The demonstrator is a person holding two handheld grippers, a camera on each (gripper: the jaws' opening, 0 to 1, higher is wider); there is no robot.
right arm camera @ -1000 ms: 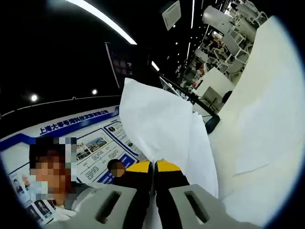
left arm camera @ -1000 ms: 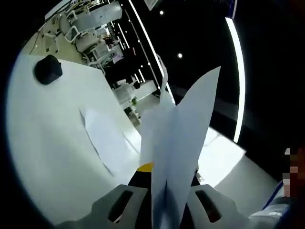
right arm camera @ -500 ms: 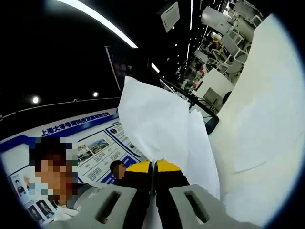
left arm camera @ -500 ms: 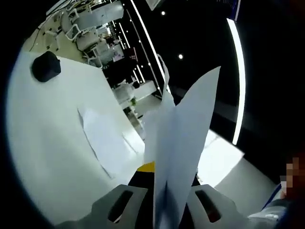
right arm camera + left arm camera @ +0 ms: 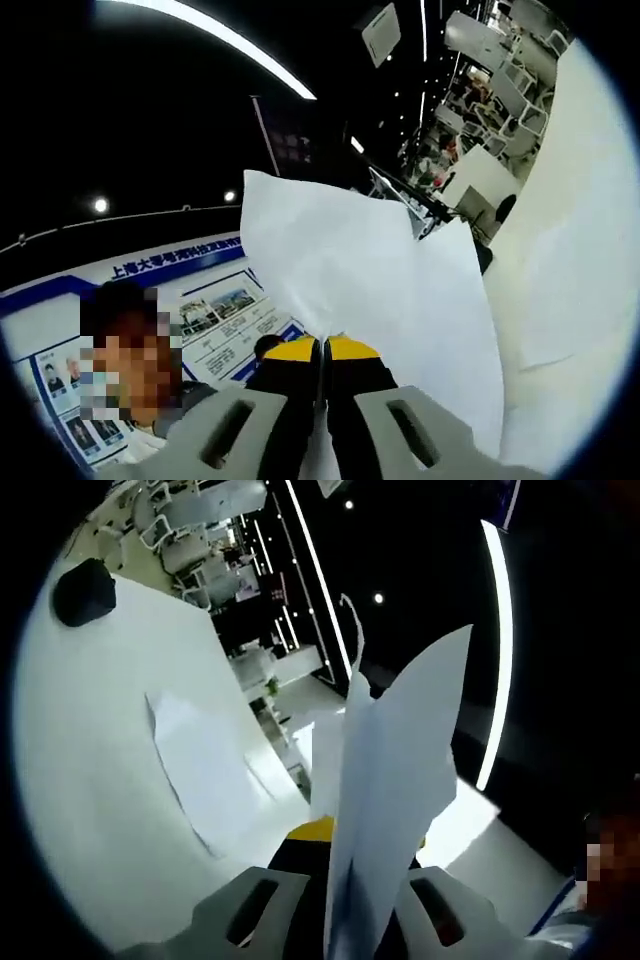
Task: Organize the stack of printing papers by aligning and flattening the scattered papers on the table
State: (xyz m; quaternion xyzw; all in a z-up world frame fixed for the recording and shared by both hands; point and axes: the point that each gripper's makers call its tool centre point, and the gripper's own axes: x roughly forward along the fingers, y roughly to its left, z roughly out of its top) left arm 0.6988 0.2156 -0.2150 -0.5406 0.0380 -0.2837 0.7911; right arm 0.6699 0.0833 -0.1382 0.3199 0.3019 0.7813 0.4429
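Left gripper view: papers [image 5: 385,780] rise from the left claw's [image 5: 340,900] pinching jaws; likewise the right claw [image 5: 322,400] clamps papers.

Left gripper view: I look along the jaws, rolled, close over the white table [image 5: 90,780].
Right gripper view: tilted upward, table [image 5: 580,200] at right.
Shared: held paper [image 5: 385,790] [image 5: 370,270], table.

left gripper [image 5: 345,880] — fingers clamped on raised papers [image 5: 395,780] | loose sheet [image 5: 195,770] on table [image 5: 90,740]
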